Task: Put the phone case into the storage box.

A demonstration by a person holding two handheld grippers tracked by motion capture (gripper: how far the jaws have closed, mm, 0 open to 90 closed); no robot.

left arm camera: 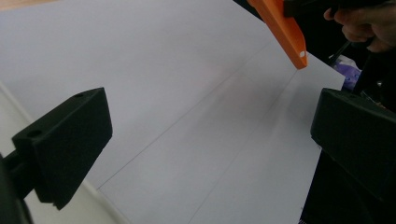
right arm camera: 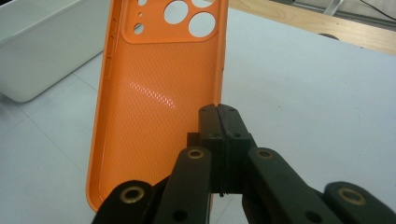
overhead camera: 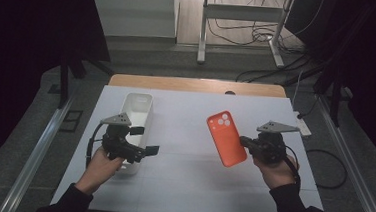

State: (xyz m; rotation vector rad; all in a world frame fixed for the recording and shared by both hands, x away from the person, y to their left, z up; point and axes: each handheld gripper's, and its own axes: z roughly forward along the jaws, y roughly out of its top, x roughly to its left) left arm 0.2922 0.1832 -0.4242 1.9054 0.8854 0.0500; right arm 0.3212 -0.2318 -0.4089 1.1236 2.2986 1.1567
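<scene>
1. Currently the orange silicone phone case with round camera cut-outs (overhead camera: 226, 138) is held up off the white desk (overhead camera: 185, 181), right of centre, tilted, its camera end pointing away from the person.
2. Seen from the right claw view, the case's textured inner side (right arm camera: 154, 93) faces the camera; its long right edge sits between the pinched jaws.
3. Right claw (overhead camera: 246, 141): jaws pressed together, clamped on the case's edge near its lower half. The person's right hand (overhead camera: 274, 169) grips the tool from below.
4. Left claw (overhead camera: 146, 140): jaws wide apart, nothing between them, pointed across the desk toward the case. A corner of the case (left arm camera: 285, 35) shows at the top of the left claw view.
5. White rectangular plastic bin (overhead camera: 136, 107) stands on the left part of the desk, its near end under the left claw and well apart from the case.
</scene>
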